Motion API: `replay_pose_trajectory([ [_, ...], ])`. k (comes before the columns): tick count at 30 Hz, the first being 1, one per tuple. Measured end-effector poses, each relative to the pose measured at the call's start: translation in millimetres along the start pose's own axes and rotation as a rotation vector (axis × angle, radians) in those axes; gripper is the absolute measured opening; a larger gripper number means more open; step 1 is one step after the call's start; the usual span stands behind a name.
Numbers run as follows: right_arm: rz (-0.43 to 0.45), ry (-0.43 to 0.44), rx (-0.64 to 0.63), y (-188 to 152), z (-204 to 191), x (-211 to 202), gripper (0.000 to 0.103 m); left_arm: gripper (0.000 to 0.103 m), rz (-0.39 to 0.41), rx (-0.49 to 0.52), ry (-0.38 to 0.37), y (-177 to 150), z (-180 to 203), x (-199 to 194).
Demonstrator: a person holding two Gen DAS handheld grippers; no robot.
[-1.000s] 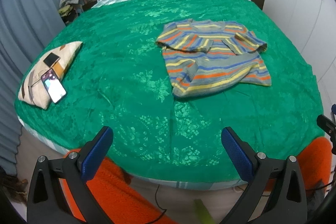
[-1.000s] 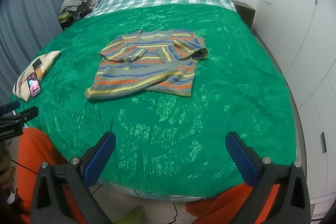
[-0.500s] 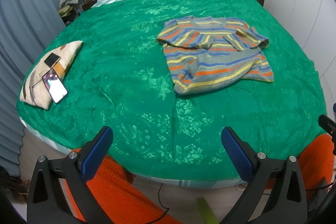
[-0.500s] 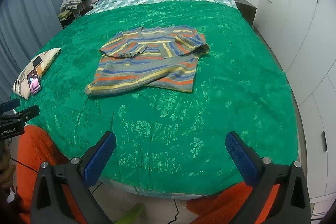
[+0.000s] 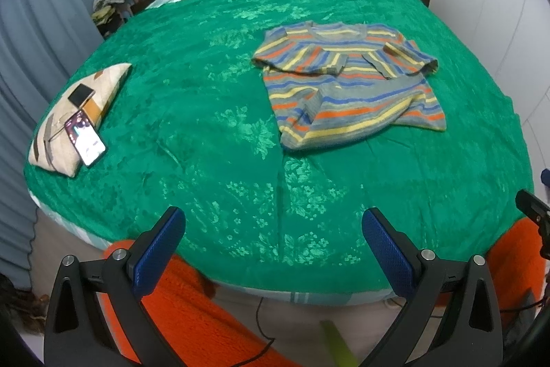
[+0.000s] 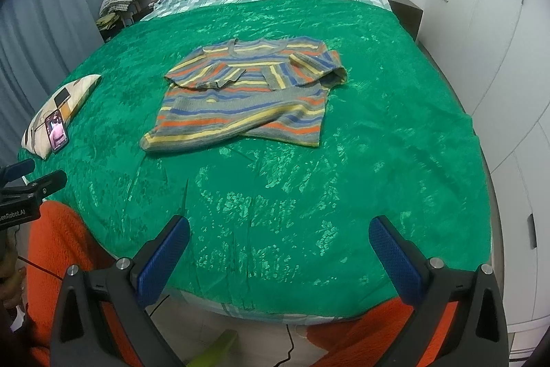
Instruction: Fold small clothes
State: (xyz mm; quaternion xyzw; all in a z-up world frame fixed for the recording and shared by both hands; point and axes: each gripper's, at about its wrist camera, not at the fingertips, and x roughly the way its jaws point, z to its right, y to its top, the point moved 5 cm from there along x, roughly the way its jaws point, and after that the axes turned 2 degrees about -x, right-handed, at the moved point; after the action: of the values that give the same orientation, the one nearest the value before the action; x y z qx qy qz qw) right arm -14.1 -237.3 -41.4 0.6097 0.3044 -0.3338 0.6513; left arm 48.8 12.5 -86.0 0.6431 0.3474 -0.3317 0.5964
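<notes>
Wide open on both sides, nothing held: left gripper (image 5: 273, 231) and right gripper (image 6: 278, 238) hanging over the near edge of the bed (image 5: 206, 112), blue fingers (image 5: 160, 250) spread far apart. Compared with a second back, drifted a touch closer and lower toward the bed, so the striped sweater (image 5: 347, 85) sits a bit bigger and lower in both views, otherwise untouched. Sweater itself well apart from both grippers, out on the green bedspread (image 6: 309, 177), sleeves already turned in across the chest and the hem lying skewed, so probably mid-fold with the bottom-up fold yet to do; looks like an approach, not a grab yet. View differences: left wrist shows the sweater off to the right plus a good look at the small pillow (image 5: 74, 116) with a lit phone (image 5: 85, 138) leaning on it; right wrist puts the sweater (image 6: 247, 95) nearly dead centre, shows the wardrobe doors (image 6: 508, 57) on the right and catches the other gripper's tip (image 6: 31, 184) at the left edge.
</notes>
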Motion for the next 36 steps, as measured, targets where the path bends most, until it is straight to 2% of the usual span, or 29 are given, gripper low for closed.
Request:
replay_pose_trajectory([
  [11, -0.010, 0.018, 0.007, 3.0, 4.4, 6.8, 0.103, 0.103, -0.017, 0.006, -0.024, 8.0, -3.9, 14.0],
  [16, 0.078, 0.080, 0.016, 27.0, 28.3, 25.1, 0.103, 0.103, -0.025, -0.062, -0.121, 38.7, -27.9, 47.4],
  [20, 0.120, 0.103, 0.005, 67.6, 61.8, 76.9, 0.103, 0.103, -0.062, -0.052, -0.206, 69.8, -22.9, 104.3],
  [23, 0.062, 0.163, 0.052, 105.3, 85.8, 141.6, 0.101, 0.101, -0.103, -0.009, -0.215, 79.8, -5.8, 142.2],
  [24, 0.040, 0.172, 0.067, 114.6, 91.7, 160.5, 0.095, 0.101, -0.113, 0.012, -0.214, 84.0, 3.7, 157.2],
  [25, 0.006, 0.186, 0.086, 125.3, 97.7, 183.4, 0.090, 0.097, -0.117, 0.027, -0.215, 87.2, 10.6, 166.6],
  [26, -0.038, 0.197, 0.104, 136.2, 101.7, 208.8, 0.081, 0.092, -0.118, 0.042, -0.212, 90.3, 16.9, 175.1],
  [27, -0.069, 0.201, 0.119, 142.7, 104.0, 226.3, 0.074, 0.083, -0.121, 0.060, -0.203, 94.4, 26.1, 185.2],
  [28, -0.092, 0.205, 0.137, 150.1, 105.1, 242.8, 0.073, 0.073, -0.130, 0.071, -0.192, 98.7, 31.6, 194.3],
  [29, -0.103, 0.211, 0.153, 157.5, 105.4, 256.7, 0.069, 0.070, -0.135, 0.074, -0.182, 101.6, 36.0, 201.5],
  [30, -0.103, 0.216, 0.161, 161.7, 104.2, 265.9, 0.058, 0.058, -0.142, 0.074, -0.167, 104.9, 42.0, 213.0],
  [31, -0.106, 0.221, 0.166, 164.4, 102.8, 274.2, 0.049, 0.029, -0.148, 0.069, -0.163, 106.4, 39.9, 217.7],
  [32, -0.124, 0.230, 0.173, 164.3, 100.0, 284.0, 0.016, 0.010, -0.153, 0.060, -0.163, 106.9, 40.2, 222.6],
  [33, -0.140, 0.224, 0.177, 162.5, 99.0, 289.9, 0.000, 0.004, -0.158, 0.038, -0.199, 106.8, 42.2, 225.6],
  [36, -0.093, 0.234, 0.121, 160.0, 91.0, 276.8, 0.000, 0.001, -0.091, 0.012, -0.270, 105.2, 40.3, 206.4],
])
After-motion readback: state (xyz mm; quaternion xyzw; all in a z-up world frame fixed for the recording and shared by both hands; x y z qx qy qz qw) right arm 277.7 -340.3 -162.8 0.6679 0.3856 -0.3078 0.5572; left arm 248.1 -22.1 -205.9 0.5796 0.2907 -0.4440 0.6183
